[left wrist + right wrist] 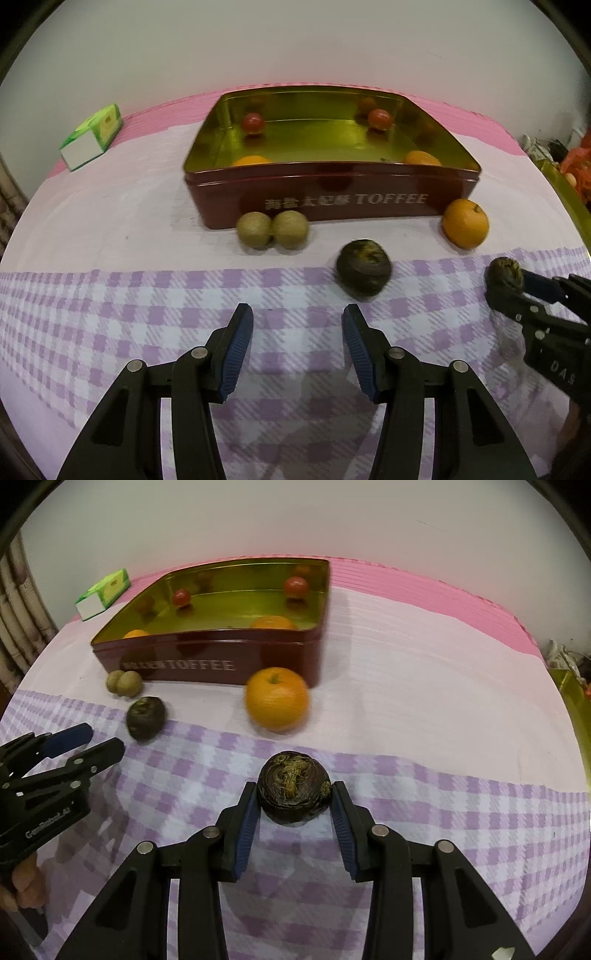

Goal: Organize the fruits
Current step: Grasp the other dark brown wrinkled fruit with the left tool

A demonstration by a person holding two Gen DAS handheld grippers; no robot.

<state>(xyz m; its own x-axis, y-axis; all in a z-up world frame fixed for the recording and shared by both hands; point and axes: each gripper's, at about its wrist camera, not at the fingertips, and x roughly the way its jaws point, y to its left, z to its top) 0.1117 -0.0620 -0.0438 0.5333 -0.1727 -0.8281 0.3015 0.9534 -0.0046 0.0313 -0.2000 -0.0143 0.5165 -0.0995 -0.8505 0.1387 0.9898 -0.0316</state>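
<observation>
Both grippers hang over the checked cloth [110,325] on the near side of the table. Left gripper [297,325] has its jaws spread with only cloth between the blue pads. Right gripper [293,805] pinches a dark wrinkled fruit [293,794], its pads pressed against either flank; the left wrist view shows that fruit at its far right, in the black fingers.

Counted by kind: two dark wrinkled fruits, the held one and a loose dark fruit [364,271] on the cloth just beyond the left gripper; two small green-brown round fruits [272,229] touching each other and sitting right against the near wall of the tin; three oranges, one loose orange [465,228] by the tin's near right corner and two inside against its near wall [251,161]; two small red fruits [253,123] inside near the far wall.

An open red toffee tin [332,199] stands mid-table, its gold floor bare in the middle. A green and white carton [94,136] lies far left, well apart from it. Bare cloth stretches to the left of the tin and near the left gripper. Right of the tin the cloth is also bare as far as a gold-edged thing [576,701] at the right edge, too cropped to name.
</observation>
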